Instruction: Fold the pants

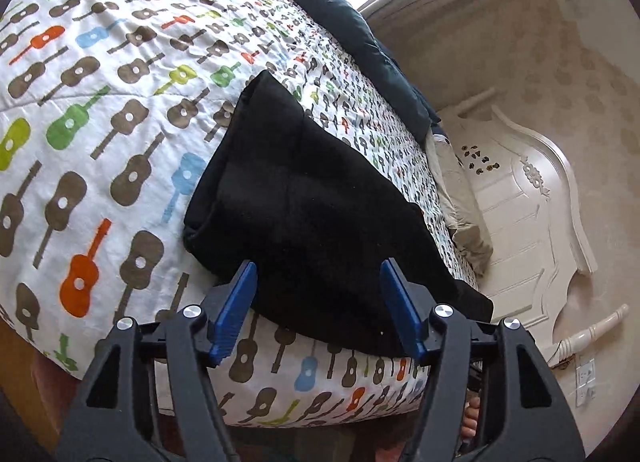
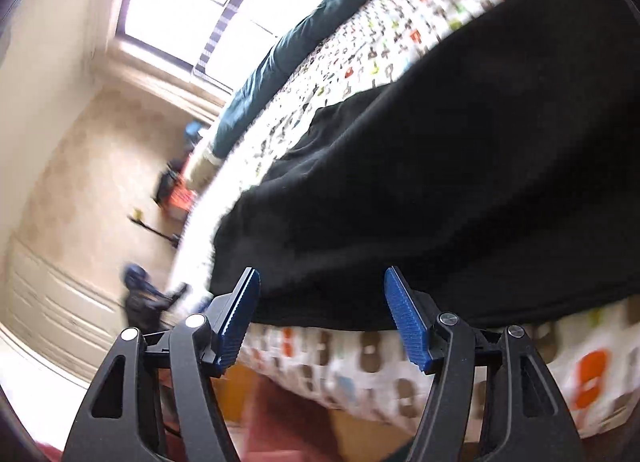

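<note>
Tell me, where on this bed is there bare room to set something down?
The guitar-print bedspread lies bare left of the black pants, up to the dark blanket. The near edge is crowded: pants overhang it, with both open grippers there.

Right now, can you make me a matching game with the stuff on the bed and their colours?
Things:
1. pants
2. quilt
3. blanket at the far side of the bed
4. gripper pads

Colours:
A. bright blue
B. white with little guitars
C. black
D. dark teal

Pairs: 1-C, 2-B, 3-D, 4-A
</note>
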`<state>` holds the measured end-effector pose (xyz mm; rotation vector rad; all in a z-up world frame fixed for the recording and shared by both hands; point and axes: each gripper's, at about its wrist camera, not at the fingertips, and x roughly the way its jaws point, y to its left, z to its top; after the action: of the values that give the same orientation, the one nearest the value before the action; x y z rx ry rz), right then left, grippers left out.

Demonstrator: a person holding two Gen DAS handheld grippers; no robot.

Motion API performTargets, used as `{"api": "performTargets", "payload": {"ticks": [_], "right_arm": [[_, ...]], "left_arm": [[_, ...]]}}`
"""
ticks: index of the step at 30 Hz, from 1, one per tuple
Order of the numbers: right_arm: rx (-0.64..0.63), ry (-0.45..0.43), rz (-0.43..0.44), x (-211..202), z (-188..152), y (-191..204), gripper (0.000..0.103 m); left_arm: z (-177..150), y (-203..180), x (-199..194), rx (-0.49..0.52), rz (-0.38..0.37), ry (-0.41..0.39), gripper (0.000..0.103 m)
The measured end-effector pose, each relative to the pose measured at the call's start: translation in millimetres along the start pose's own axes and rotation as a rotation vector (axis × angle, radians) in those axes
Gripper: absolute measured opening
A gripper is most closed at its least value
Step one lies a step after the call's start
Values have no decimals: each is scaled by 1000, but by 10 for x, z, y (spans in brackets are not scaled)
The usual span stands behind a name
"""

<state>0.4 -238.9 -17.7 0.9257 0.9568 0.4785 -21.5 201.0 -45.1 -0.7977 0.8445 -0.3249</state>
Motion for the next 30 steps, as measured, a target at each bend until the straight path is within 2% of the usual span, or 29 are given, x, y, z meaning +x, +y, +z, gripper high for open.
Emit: {"api": "performTargets", "payload": {"ticks": [3,6,11,15,17,18,19,20,21,22,25,30], "right_arm": [[91,7,56,120,-36,-53,69],[125,11,80,249,-104,-34,69],[129,-6,69,440,-98,49,69],[114,-23,39,406,-69,86,68],[107,-34,4,425,-42,92,52],[107,-39,1,419,-29,76,48],[112,-42,-1,415,-24,51,37],[110,-34,-3,441,-19,37,22],[109,-31,-4,419,3,-20,17],[119,-30,-1,420,8,-47,12],[116,-43,29,323,-7,28,9],[26,-47,55,127,-80,314,9]], "left_arm": [[-9,16,66,-9,24,-16,62],[-22,38,60,-22,29,-34,63],[-6,113,77,-77,18,-53,65],[-16,134,89,-99,22,-72,64],[7,133,105,-117,32,-76,60],[22,135,115,-127,42,-76,47],[43,147,134,-140,61,-70,39],[64,166,158,-151,82,-59,25],[78,193,179,-163,94,-52,17],[92,225,188,-182,89,-46,16],[108,266,125,-220,65,-47,10],[75,180,-46,-174,88,-68,9]]}}
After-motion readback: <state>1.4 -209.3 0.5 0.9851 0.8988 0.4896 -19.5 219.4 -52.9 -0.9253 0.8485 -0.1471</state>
